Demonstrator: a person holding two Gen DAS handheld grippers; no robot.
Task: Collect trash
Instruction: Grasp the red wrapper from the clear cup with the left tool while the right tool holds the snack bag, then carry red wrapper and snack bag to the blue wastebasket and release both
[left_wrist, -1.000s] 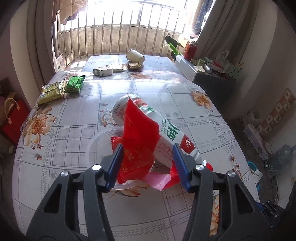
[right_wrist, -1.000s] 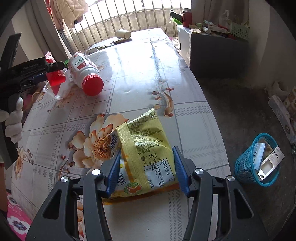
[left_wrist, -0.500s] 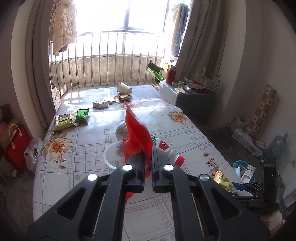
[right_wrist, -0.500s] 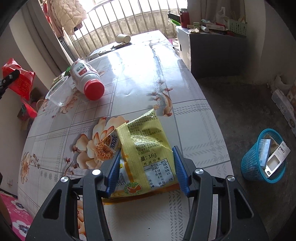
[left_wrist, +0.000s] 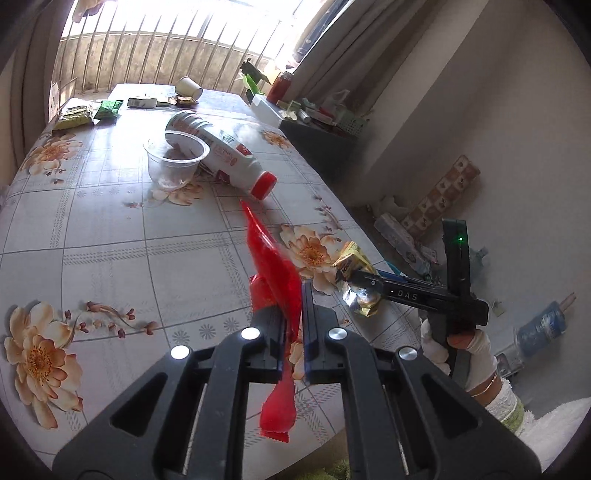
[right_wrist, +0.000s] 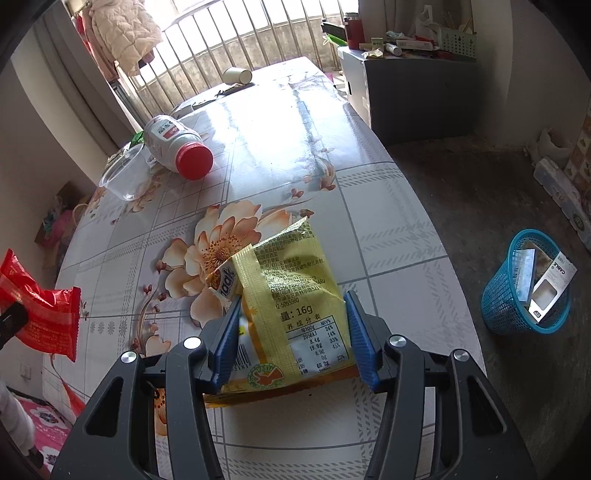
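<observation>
The crinkled red plastic wrapper (left_wrist: 275, 273) is pinched between the nearly closed jaws of the left gripper (left_wrist: 293, 314), held above the table with its top sticking up and its tail hanging below the fingers. In the right wrist view the same wrapper shows at the left edge, partly cut off by the frame. The yellow foil snack packet (right_wrist: 291, 295) sits between the blue pads of the right gripper (right_wrist: 291, 328), whose jaws stand about half spread with the pads against the packet's sides; its lower end is hidden behind the gripper body. A white-gloved hand (left_wrist: 461, 347) holds that gripper, the arm cut off at the frame edge.

Both lie over the flower-printed tablecloth (left_wrist: 110, 240). Farther along it a white plastic bottle with a red cap (right_wrist: 173, 147) lies on its side, just beside an empty clear plastic cup (left_wrist: 175, 160). Beyond are a tipped paper cup (left_wrist: 188, 86) and green snack packets (left_wrist: 107, 109), their print too small to read.

Off the table's right edge, on the bare concrete floor, stands a blue mesh basket (right_wrist: 495, 306) holding cardboard boxes, well apart from the table. A barred window (left_wrist: 147, 48) closes the far end.
</observation>
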